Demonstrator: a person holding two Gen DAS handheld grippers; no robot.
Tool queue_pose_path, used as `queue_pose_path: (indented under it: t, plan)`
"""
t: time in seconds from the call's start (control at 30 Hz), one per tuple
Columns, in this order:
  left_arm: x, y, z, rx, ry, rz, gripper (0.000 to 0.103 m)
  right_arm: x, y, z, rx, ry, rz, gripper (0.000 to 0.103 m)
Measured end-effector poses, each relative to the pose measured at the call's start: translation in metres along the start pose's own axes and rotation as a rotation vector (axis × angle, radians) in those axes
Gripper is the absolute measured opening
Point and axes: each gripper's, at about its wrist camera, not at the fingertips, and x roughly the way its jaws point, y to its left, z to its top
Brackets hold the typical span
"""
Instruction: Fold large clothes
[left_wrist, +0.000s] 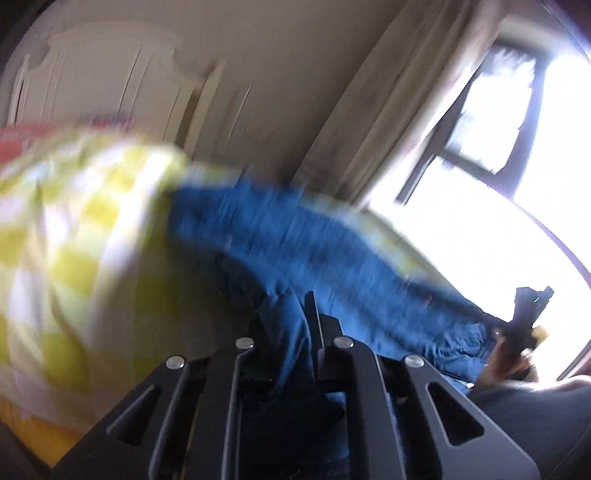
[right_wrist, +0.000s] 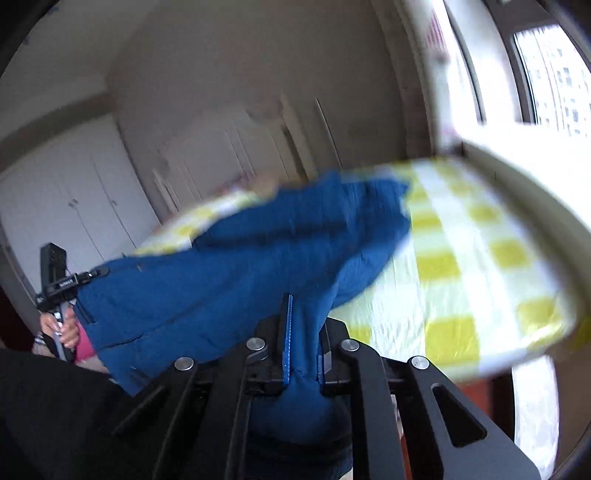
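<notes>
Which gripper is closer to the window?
Right. The right gripper holds the blue garment on the window side; the left gripper grips its other end, farther away.

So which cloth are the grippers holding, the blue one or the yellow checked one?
The blue garment. Both the left gripper and right gripper are shut on it; the yellow checked sheet lies underneath on the bed.

Bed (right_wrist: 480, 266) in yellow-and-white checked sheet, blue garment (right_wrist: 258, 251) partly lying across it
</notes>
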Motion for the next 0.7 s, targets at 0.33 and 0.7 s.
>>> queue_pose_path:
  t: [0.33,0.7]
  plan:
    - [0.056,0.024,0.1,-0.214,-0.033,-0.084,0.017,0.045,0.008,0.136,0.026,-0.074,-0.011,0.015]
    - [0.188,0.188,0.03,-0.757,0.195,-0.078,0.031,0.231,-0.153,0.075,0.699,0.242,0.182,0.088]
